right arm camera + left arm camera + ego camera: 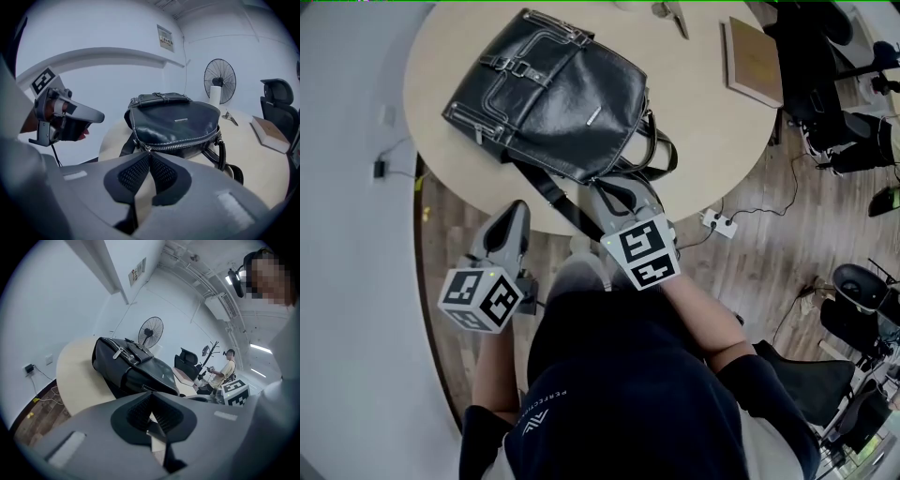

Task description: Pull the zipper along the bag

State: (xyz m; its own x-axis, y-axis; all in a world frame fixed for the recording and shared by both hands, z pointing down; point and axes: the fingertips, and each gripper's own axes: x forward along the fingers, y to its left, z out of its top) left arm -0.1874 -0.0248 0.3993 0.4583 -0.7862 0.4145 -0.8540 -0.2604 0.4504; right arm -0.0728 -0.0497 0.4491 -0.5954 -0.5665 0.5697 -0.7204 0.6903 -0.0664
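Left gripper [517, 212] hangs off the table [431, 56] edge, jaws pressed together on nothing, bag [551, 92] well ahead of its tips. Best bring it in to pin the bag beside the zipper [187, 142]. Right gripper [149, 153], jaws together too, has the slider [146, 148] right at its tips; whether the tab is nipped, I can't tell. Get a firm pinch, then draw rightward from the tips, following the teeth's curve, low and steady.
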